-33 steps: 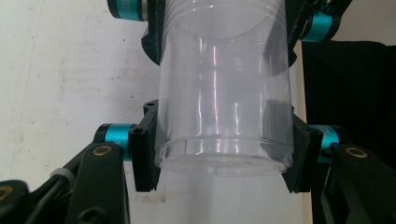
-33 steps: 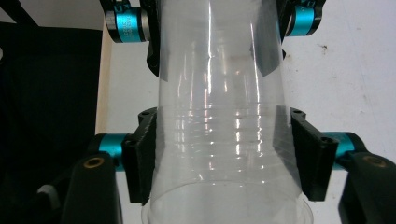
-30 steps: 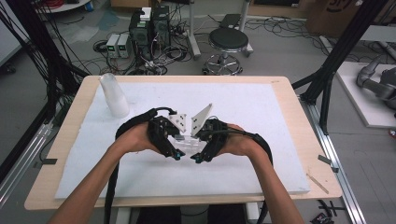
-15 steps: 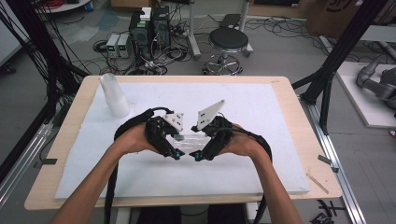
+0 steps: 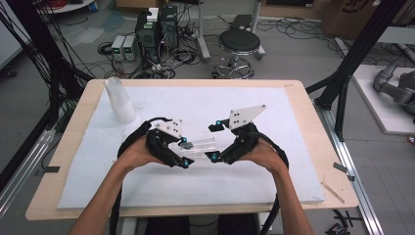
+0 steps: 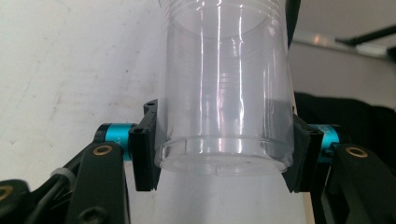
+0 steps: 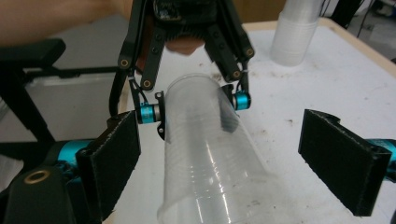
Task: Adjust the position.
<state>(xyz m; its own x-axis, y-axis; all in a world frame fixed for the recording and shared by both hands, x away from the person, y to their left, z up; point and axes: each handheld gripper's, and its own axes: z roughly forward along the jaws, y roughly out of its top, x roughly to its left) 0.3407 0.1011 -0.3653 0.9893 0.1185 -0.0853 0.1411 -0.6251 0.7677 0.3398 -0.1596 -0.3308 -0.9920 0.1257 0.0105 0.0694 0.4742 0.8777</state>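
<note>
High view: a clear plastic cup (image 5: 199, 146) lies on its side above the white mat (image 5: 293, 127), held between the two grippers near the table's middle. Left gripper (image 5: 182, 152) jaws are clamped on the cup's base end, pads pressing both sides of the wall. Right gripper (image 5: 214, 142) jaws stand wide apart around the rim end, apparently not touching it. A stack of clear cups (image 5: 120, 99) stands upright, well apart, at the mat's far left corner
</note>
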